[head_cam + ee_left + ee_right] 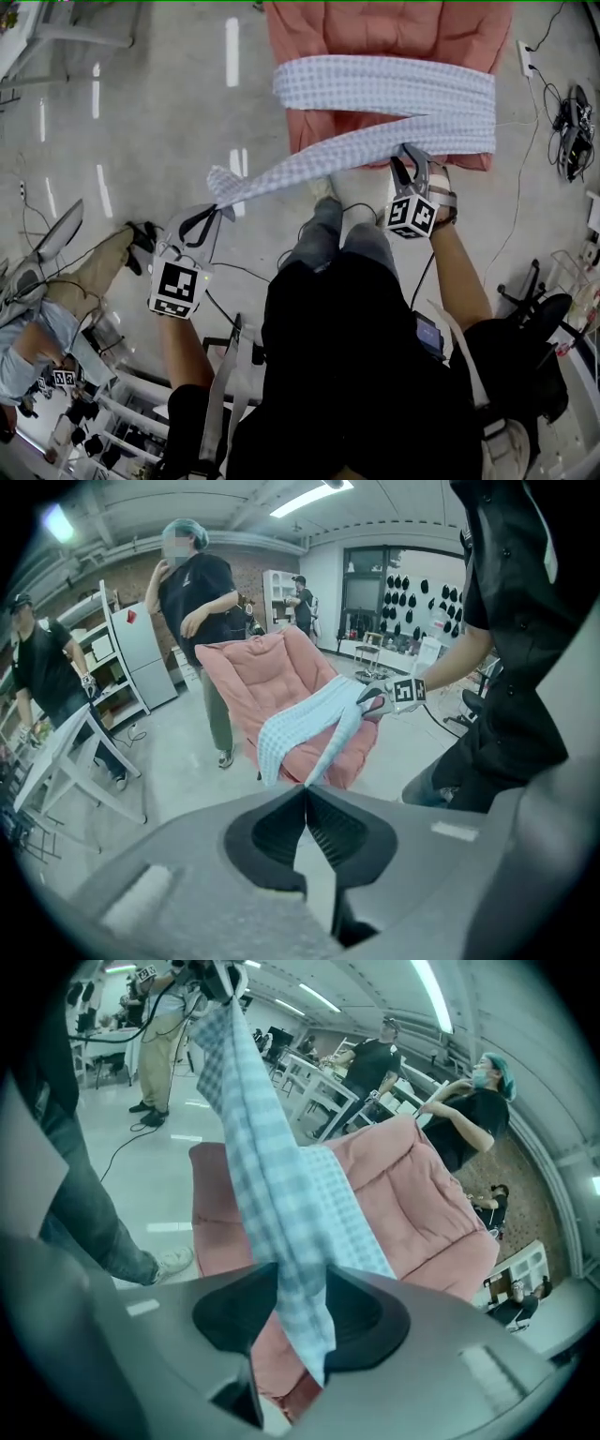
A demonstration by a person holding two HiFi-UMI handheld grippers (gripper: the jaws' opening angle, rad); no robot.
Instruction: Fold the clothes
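Found the checked cloth (384, 94) draped across the pink chair (375, 28), with one long tail stretched off it toward lower left. Held the tip of that tail in the left gripper (214, 212), jaws pressed together on it. Pinched the bunched fabric at the chair's front edge in the right gripper (411, 157). Judged the long axis to run gripper to gripper, the right one nearer the chair.

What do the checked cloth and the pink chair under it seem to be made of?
The checked cloth: thin woven fabric, likely cotton, matte; it drapes and twists softly. The pink chair: padded textile, matte; stitched seams and puffy panels show.
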